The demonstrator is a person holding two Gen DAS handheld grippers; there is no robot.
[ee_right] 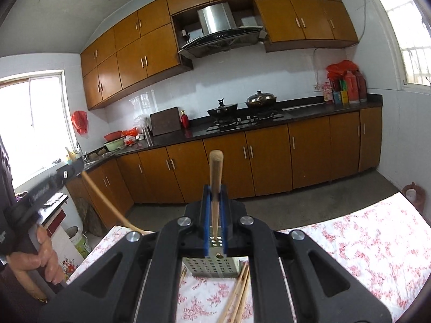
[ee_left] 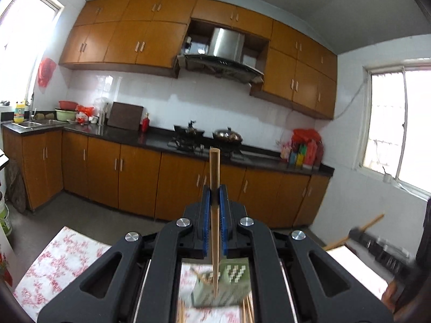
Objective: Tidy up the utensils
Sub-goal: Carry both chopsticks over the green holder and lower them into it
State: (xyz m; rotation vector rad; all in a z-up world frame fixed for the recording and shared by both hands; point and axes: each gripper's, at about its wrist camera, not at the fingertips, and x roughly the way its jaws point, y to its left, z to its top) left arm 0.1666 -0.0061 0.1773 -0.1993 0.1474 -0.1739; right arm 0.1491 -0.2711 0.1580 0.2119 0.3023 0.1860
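Observation:
My left gripper [ee_left: 215,192] is shut on a wooden chopstick [ee_left: 214,172] that stands nearly upright, its thin end hanging over a perforated metal utensil holder [ee_left: 231,282] on the floral tablecloth [ee_left: 62,255]. My right gripper [ee_right: 215,189] is shut on another wooden chopstick [ee_right: 215,169], whose lower end points at the same holder [ee_right: 212,265]. Several loose chopsticks [ee_right: 238,293] lie on the cloth just right of the holder. The left gripper [ee_right: 71,168] with its chopstick shows at the left of the right wrist view, held by a person's hand [ee_right: 35,258].
The table with the floral cloth [ee_right: 363,242] fills the foreground. Behind it runs a kitchen counter [ee_right: 296,113] with a stove, two pans, bottles and a sink. Orange cabinets stand above and below. A bucket [ee_right: 79,239] sits on the floor at the left.

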